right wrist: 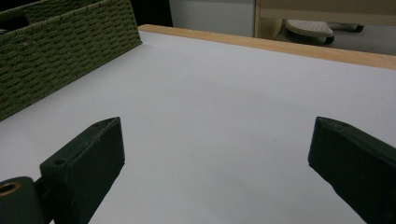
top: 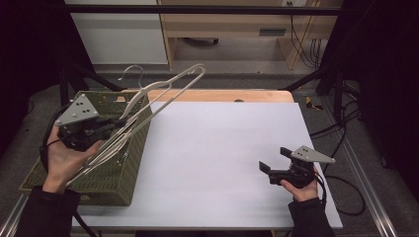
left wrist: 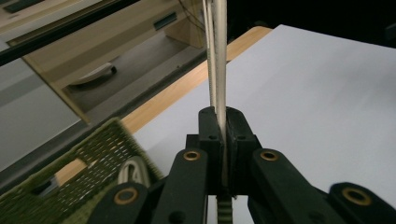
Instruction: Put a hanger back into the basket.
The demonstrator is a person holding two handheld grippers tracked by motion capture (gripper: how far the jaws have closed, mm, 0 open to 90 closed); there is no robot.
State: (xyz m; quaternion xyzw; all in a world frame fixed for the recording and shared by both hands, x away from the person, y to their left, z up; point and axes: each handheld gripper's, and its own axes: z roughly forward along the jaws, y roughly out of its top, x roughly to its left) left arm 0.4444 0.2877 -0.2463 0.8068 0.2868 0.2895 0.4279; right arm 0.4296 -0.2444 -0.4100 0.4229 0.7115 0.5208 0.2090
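Note:
My left gripper is shut on a cream clothes hanger, held in the air above the green woven basket at the table's left. The hanger's hook points toward the far side, and its long bar slants up to the right. In the left gripper view the hanger's bar rises straight out from between the closed jaws. My right gripper rests low near the table's front right, open, with nothing between its fingers.
A white sheet covers the wooden table. More pale hangers lie inside the basket. Beyond the table stand a wooden cabinet and cables on the floor. A black frame bar crosses overhead.

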